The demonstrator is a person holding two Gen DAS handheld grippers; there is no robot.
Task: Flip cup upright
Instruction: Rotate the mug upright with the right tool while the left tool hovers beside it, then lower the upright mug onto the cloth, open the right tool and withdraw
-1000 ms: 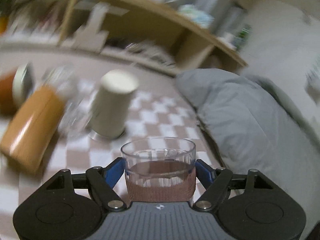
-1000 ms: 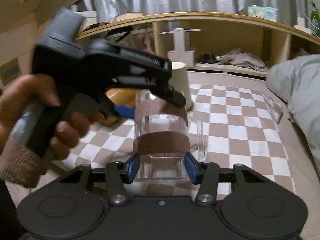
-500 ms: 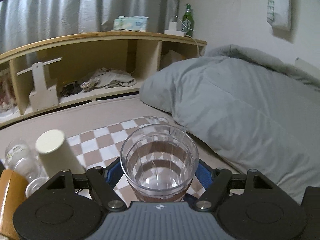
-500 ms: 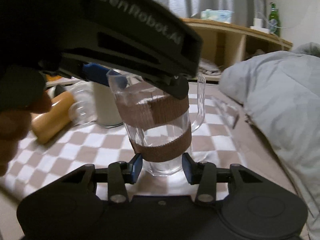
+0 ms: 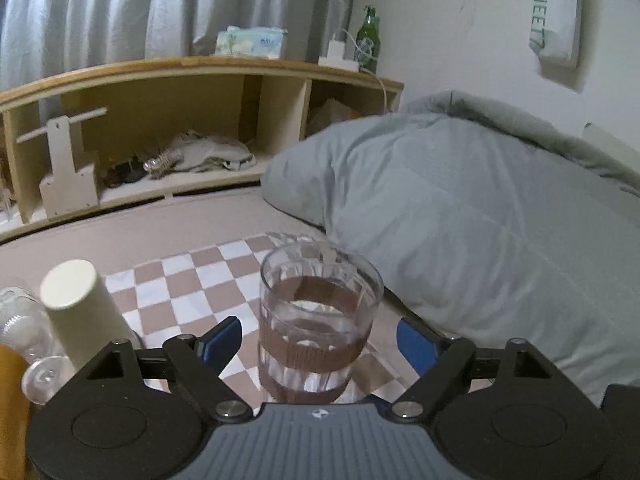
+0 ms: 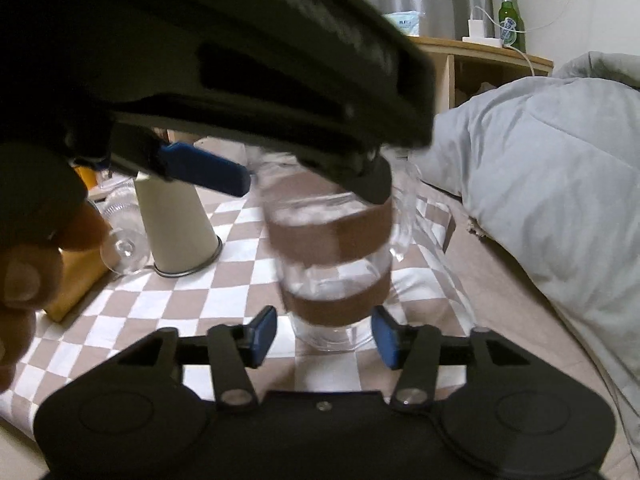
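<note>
A clear glass cup (image 5: 318, 320) with two brown bands stands upright, mouth up, on a checkered cloth (image 5: 192, 300) near the cloth's right edge, just beside a grey duvet (image 5: 480, 220). The left gripper (image 5: 320, 338) is open, its blue pads apart from the cup on both sides. The right gripper (image 6: 324, 336) is open too, flanking the cup's base without touching. A cream paper cup (image 5: 80, 308) sits upside down toward the cloth's left edge, next to a clear bottle (image 5: 20, 324). The likely risk is that either gripper, drawing away, clips the cup's rim or handle and tips it onto the soft, uneven cloth.
</note>
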